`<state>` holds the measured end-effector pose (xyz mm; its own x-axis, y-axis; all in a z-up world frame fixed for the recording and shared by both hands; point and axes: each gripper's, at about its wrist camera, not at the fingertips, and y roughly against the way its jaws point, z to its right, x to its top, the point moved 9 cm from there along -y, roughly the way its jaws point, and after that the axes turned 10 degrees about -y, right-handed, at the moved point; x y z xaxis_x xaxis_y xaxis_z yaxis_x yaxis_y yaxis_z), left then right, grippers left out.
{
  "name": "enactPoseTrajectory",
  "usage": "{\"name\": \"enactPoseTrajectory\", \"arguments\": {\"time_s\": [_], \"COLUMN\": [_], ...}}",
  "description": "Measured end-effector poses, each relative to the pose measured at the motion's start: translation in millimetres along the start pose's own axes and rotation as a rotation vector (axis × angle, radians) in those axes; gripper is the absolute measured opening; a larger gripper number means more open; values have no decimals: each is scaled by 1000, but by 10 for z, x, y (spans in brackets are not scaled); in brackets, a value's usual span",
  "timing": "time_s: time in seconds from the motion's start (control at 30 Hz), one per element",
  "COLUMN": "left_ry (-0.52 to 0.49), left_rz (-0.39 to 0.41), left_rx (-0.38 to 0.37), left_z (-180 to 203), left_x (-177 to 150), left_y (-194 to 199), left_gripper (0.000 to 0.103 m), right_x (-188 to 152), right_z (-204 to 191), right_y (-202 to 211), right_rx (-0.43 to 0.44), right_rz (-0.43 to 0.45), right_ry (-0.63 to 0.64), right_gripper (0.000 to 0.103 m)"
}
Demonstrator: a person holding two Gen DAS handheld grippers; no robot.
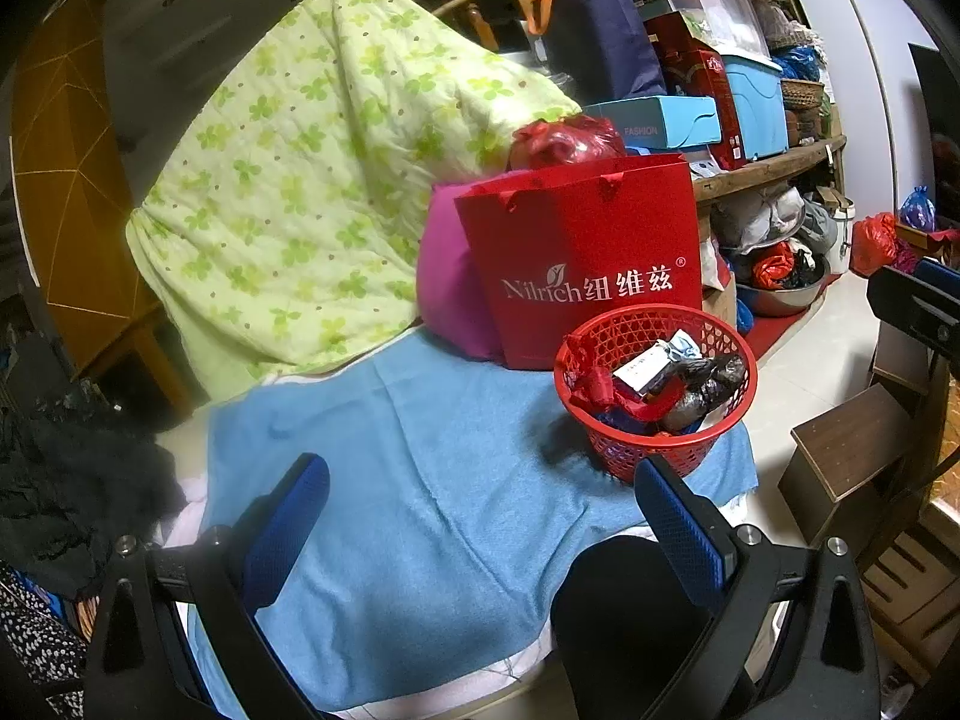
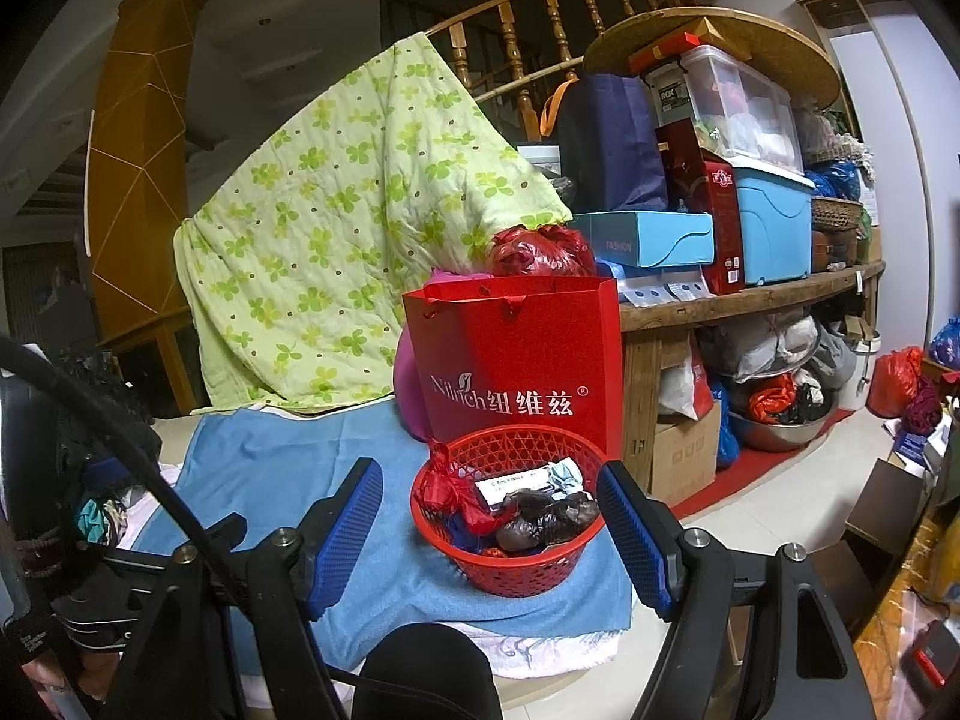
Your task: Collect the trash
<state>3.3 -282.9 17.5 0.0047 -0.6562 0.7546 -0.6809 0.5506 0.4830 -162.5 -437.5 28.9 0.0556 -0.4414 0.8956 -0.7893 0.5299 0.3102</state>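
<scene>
On blue towel (image 2: 270, 480): red basket (image 2: 510, 564) holding wrappers (image 2: 540, 516).

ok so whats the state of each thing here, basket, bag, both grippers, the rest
red basket: upright on the blue towel, holding trash
red paper bag: standing upright behind the basket, top open
blue towel: spread flat, bare in front of the left hand-held gripper
green quilt: draped, hanging
left hand-held gripper: open, empty
right hand-held gripper: open, empty, fingers either side of the basket in view
</scene>
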Motion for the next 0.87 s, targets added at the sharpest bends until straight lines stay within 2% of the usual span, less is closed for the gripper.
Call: {"name": "enactPoseTrajectory", "arguments": {"time_s": [0.4, 0.63, 0.77, 0.87], "left_ry": [7, 29, 74, 153], "left_rz": [14, 16, 34, 10], "left_rx": [-45, -80, -90, -76], "left_z": [27, -79, -313, -757], "left_x": [72, 101, 42, -139], "left_y": [-116, -349, -513, -782], "left_gripper": [101, 101, 101, 101], "right_x": [44, 162, 225, 213], "right_z": [9, -10, -225, -666], "right_y": [-105, -311, -552, -887], "right_rx": [-39, -84, -51, 18], "right_rz": [4, 17, 19, -1], "right_ry": [8, 29, 40, 85], "right_gripper": [77, 77, 77, 77]}}
